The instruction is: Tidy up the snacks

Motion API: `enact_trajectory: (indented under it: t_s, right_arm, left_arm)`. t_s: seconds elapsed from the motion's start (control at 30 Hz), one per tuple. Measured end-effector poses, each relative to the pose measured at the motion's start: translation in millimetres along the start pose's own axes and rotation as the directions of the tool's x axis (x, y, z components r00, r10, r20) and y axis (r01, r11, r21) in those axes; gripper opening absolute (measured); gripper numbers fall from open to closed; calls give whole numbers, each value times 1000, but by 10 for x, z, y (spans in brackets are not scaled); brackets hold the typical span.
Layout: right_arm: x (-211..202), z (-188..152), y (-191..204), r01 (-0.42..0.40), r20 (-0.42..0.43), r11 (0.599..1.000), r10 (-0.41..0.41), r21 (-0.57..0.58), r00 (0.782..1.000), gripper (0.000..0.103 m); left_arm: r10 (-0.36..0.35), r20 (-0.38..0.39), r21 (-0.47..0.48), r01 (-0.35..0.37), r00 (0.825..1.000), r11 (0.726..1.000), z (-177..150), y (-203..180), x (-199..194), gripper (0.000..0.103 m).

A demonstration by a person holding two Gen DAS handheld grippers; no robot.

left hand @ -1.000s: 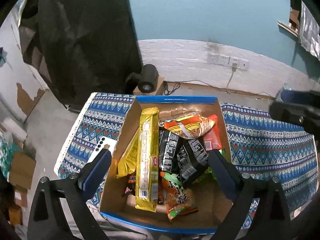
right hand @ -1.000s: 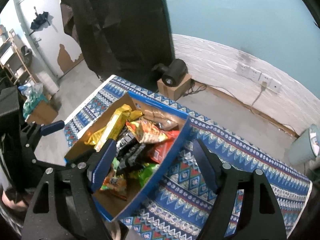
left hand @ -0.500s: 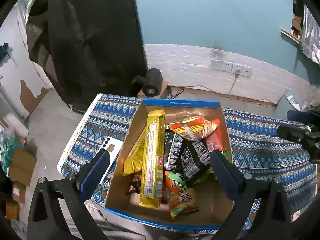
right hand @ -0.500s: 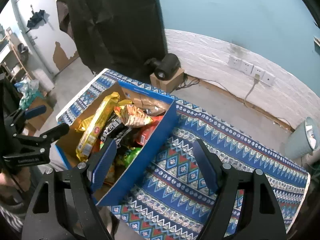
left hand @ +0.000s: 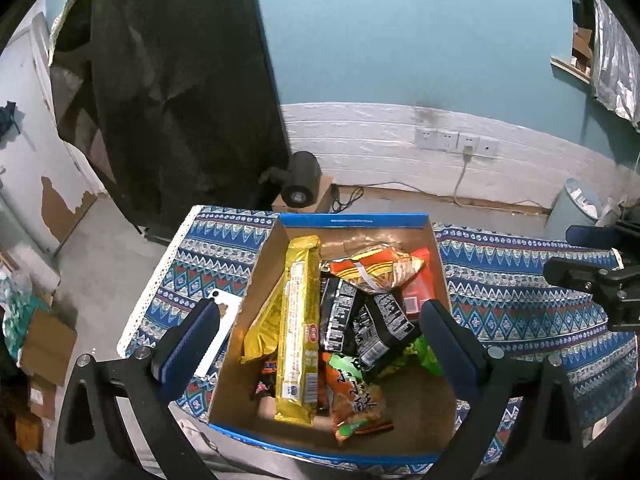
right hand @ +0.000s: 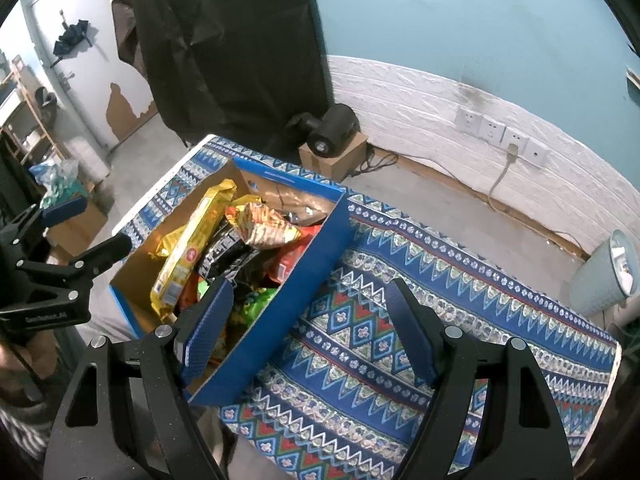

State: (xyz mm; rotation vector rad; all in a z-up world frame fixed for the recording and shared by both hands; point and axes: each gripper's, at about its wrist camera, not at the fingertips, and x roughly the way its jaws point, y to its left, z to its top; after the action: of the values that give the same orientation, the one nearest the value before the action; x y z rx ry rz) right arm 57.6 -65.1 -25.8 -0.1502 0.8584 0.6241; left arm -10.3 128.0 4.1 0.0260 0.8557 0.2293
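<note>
A blue-rimmed cardboard box [left hand: 352, 221] sits on the patterned tablecloth [left hand: 520, 292] and holds several snack packs. A long yellow biscuit pack [left hand: 300, 328] lies along its left side, an orange chip bag [left hand: 376, 268] at the back, black packs [left hand: 360, 320] in the middle, an orange-green bag [left hand: 356, 404] in front. My left gripper [left hand: 320, 344] is open and empty, high above the box. My right gripper [right hand: 308, 328] is open and empty, above the box's right wall [right hand: 288, 300] and the cloth [right hand: 400, 280].
A white phone [left hand: 218, 328] lies on the cloth left of the box. A black speaker on a small carton [left hand: 300, 186] stands on the floor behind the table. A pale bin [right hand: 604, 276] stands at the right. Cardboard boxes [left hand: 44, 344] sit on the floor at left.
Both grippers have risen and pulled back from the box. The right gripper has shifted right, over the open cloth. Both stay open and empty.
</note>
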Motion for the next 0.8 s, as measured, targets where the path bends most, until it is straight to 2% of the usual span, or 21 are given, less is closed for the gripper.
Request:
enact_trajectory:
  t_s: [0.8]
  right_arm:
    - [-18, 4, 15, 1, -7, 1000, -1, -10, 1000, 78]
  left_arm:
    - [4, 2, 25, -4, 1000, 1000, -22, -67, -7, 101]
